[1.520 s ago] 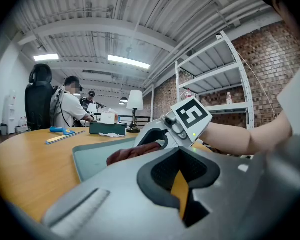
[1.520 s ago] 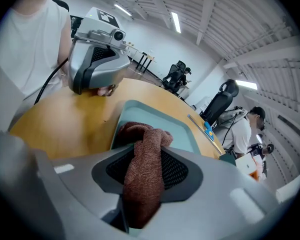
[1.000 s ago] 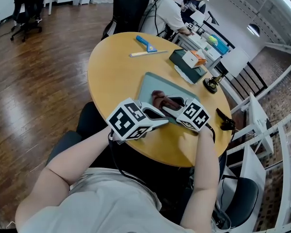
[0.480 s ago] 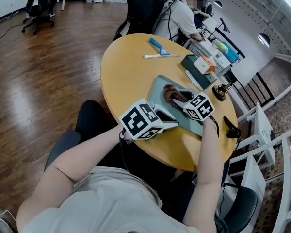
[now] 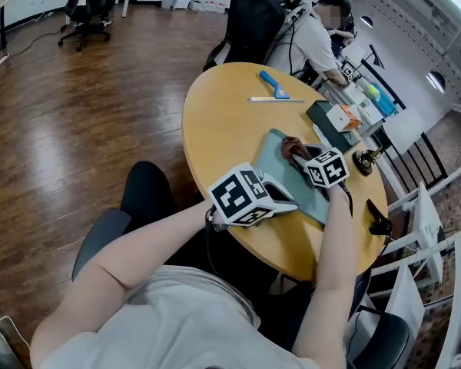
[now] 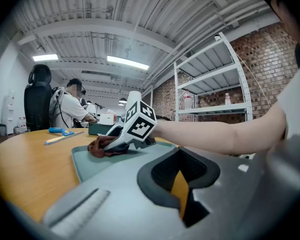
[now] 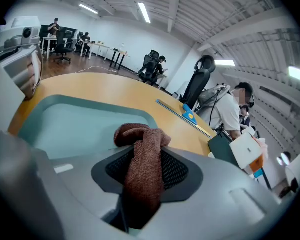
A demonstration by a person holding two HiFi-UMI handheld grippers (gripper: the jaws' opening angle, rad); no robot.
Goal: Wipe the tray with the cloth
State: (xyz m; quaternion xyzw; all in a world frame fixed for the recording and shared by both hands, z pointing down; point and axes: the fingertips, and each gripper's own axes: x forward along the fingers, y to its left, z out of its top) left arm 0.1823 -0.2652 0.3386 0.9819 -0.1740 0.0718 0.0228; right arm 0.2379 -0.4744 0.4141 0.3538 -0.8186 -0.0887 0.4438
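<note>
A grey-green tray (image 5: pixel 280 164) lies on the round wooden table (image 5: pixel 223 121). My right gripper (image 5: pixel 303 158) is shut on a brown cloth (image 5: pixel 295 149) and holds it down on the tray's far part. In the right gripper view the cloth (image 7: pixel 140 146) hangs bunched between the jaws over the tray (image 7: pixel 65 124). My left gripper (image 5: pixel 284 200) stays by the tray's near edge, jaws together and nothing in them. From the left gripper view (image 6: pixel 180 184), the right gripper (image 6: pixel 117 143) and the cloth (image 6: pixel 100 147) show on the tray (image 6: pixel 90 165).
A blue scraper (image 5: pixel 273 80) and a long ruler (image 5: pixel 278 98) lie at the table's far side. A dark case with a small white-orange box (image 5: pixel 336 118) sits right of the tray, next to a black stand (image 5: pixel 363 162). A person (image 5: pixel 315 33) sits beyond the table.
The right gripper has slid the cloth from the tray's middle toward its far end. The left gripper keeps its place at the near edge. The head view has swung leftward.
</note>
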